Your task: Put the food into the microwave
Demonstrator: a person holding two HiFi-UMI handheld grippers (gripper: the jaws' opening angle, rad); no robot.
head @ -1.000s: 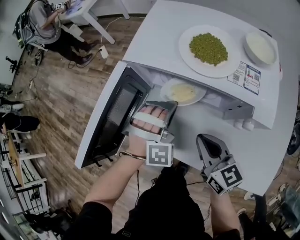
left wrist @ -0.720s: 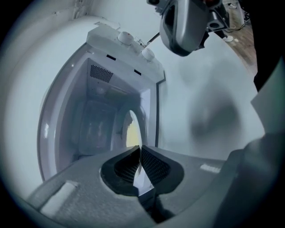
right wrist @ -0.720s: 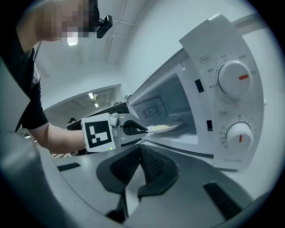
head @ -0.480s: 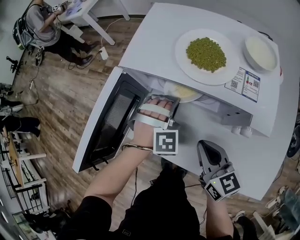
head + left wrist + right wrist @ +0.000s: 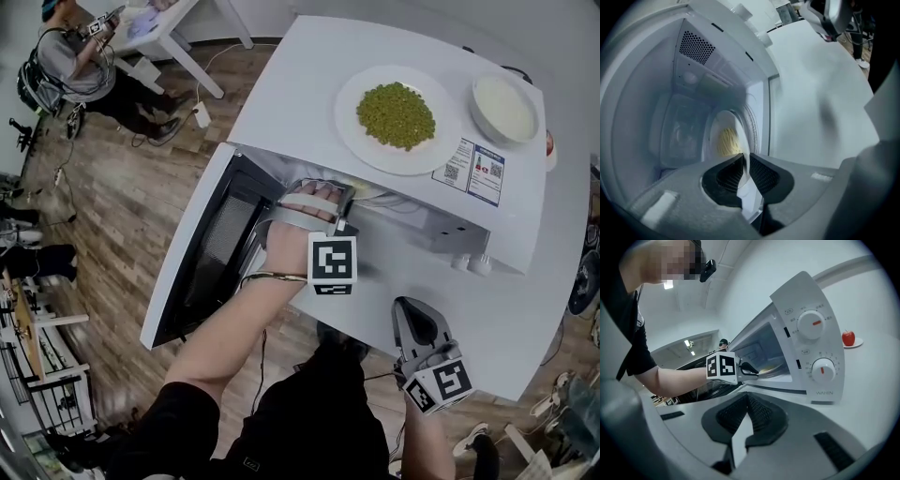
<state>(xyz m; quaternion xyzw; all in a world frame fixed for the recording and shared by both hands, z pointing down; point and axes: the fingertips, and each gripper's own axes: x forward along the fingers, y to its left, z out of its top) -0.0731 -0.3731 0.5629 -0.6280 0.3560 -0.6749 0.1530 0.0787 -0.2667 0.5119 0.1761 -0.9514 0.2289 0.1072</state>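
Note:
The white microwave (image 5: 300, 103) stands with its door (image 5: 202, 253) swung open to the left. My left gripper (image 5: 339, 195) reaches into the cavity, shut on the rim of a white plate (image 5: 723, 123) that holds yellow food (image 5: 726, 140). In the left gripper view the plate's edge sits pinched between the two pads, with the plate over the turntable. The right gripper view shows that gripper (image 5: 750, 369) at the oven's mouth. My right gripper (image 5: 411, 307) hovers over the table in front of the microwave, shut and holding nothing.
On top of the microwave sit a plate of green peas (image 5: 394, 117) and a bowl of white food (image 5: 504, 108). The control panel with two knobs (image 5: 813, 324) faces my right gripper. A red apple (image 5: 848, 338) rests on a dish behind. The table (image 5: 525, 319) ends near my body.
My left gripper has carried the plate deeper into the cavity; in the head view the microwave's top now hides almost all of the plate. My right gripper has drifted slightly back toward my body.

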